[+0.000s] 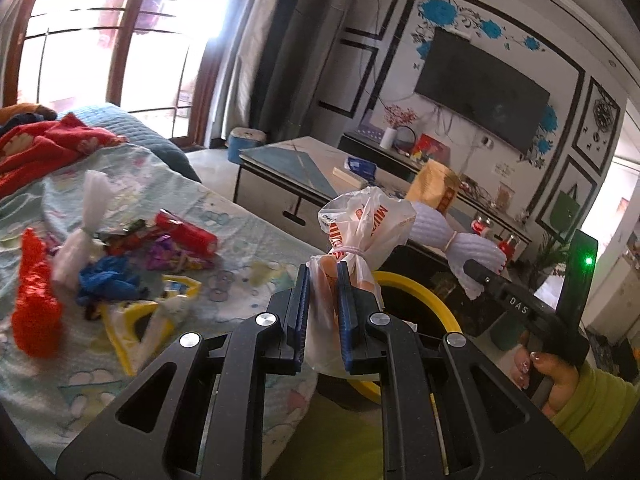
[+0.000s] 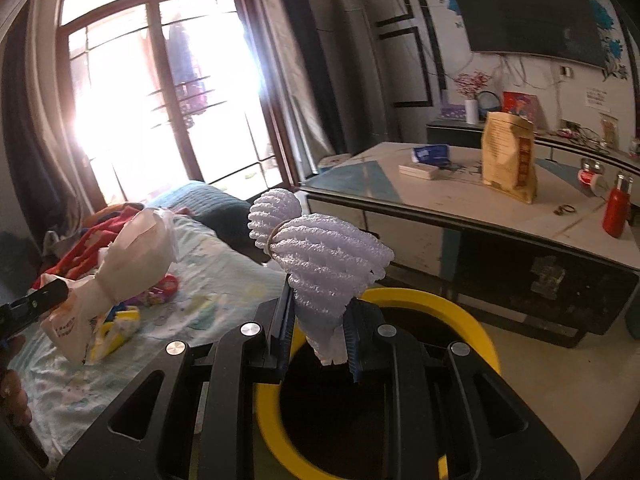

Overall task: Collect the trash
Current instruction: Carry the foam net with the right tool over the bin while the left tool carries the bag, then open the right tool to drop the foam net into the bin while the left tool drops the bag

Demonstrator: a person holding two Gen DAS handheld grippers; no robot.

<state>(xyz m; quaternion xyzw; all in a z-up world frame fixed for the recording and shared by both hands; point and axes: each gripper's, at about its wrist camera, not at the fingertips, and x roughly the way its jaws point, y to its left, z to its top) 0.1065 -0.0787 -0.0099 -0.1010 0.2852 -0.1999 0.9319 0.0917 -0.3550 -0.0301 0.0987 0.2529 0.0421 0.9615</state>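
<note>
My left gripper (image 1: 322,285) is shut on a tied white plastic bag with orange print (image 1: 362,224), held at the bed's edge above a yellow-rimmed bin (image 1: 420,288). My right gripper (image 2: 320,312) is shut on a white foam fruit net tied with a rubber band (image 2: 320,248), held over the same bin (image 2: 460,312). The foam net also shows in the left wrist view (image 1: 460,244), and the bag in the right wrist view (image 2: 120,264). More trash lies on the bed: a red net (image 1: 34,292), a blue scrap (image 1: 106,282), a red wrapper (image 1: 186,232), a tied white bag (image 1: 86,224).
The bed with a light patterned sheet (image 1: 248,232) is at the left, with red clothes (image 1: 48,144) at its far end. A low coffee table (image 2: 460,200) holds a brown paper bag (image 2: 508,156), a red bottle (image 2: 616,210) and a box. A TV (image 1: 480,88) hangs on the wall.
</note>
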